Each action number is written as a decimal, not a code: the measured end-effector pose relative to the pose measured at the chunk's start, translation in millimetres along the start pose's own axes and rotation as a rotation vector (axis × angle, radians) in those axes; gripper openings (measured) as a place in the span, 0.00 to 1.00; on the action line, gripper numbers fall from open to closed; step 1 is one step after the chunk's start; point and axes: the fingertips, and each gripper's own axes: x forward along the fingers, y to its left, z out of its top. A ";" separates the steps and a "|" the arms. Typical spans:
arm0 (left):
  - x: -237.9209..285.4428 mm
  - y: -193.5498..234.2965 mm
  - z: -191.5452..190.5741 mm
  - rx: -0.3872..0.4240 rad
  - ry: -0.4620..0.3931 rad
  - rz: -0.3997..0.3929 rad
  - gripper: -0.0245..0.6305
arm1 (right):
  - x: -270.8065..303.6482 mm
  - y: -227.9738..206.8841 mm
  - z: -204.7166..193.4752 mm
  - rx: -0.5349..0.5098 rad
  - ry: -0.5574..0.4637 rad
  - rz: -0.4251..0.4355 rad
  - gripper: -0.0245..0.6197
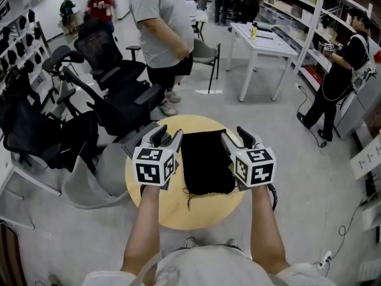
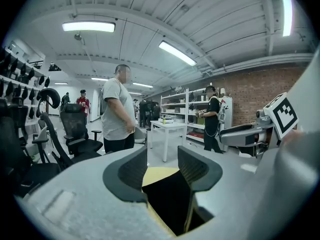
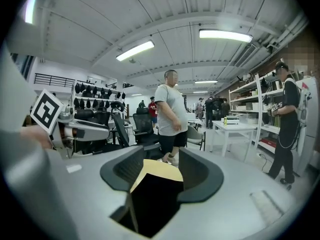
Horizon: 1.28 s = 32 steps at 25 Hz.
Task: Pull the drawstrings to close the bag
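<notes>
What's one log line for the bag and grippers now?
left gripper: open, left of bag | right gripper: open, right of bag | bag: flat on table, not gripped

The bag (image 1: 206, 162) lies mid-table (image 1: 178, 210), its drawstring (image 1: 189, 196) trailing from the near edge. The left gripper (image 1: 168, 133) hangs just left of the bag and the right gripper (image 1: 235, 134) just right. Behind the table are office chairs (image 1: 113, 94) at left and a person (image 1: 158, 28) standing.
</notes>
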 end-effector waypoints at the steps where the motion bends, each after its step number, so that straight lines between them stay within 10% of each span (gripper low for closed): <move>1: 1.7 -3.5 0.5 0.003 0.001 0.000 0.34 | -0.9 -3.2 0.7 -0.001 -0.002 0.000 0.38; 32: 5.0 -69.5 -41.7 0.026 0.101 0.107 0.34 | -14.2 -60.7 -47.2 -0.101 0.096 0.257 0.38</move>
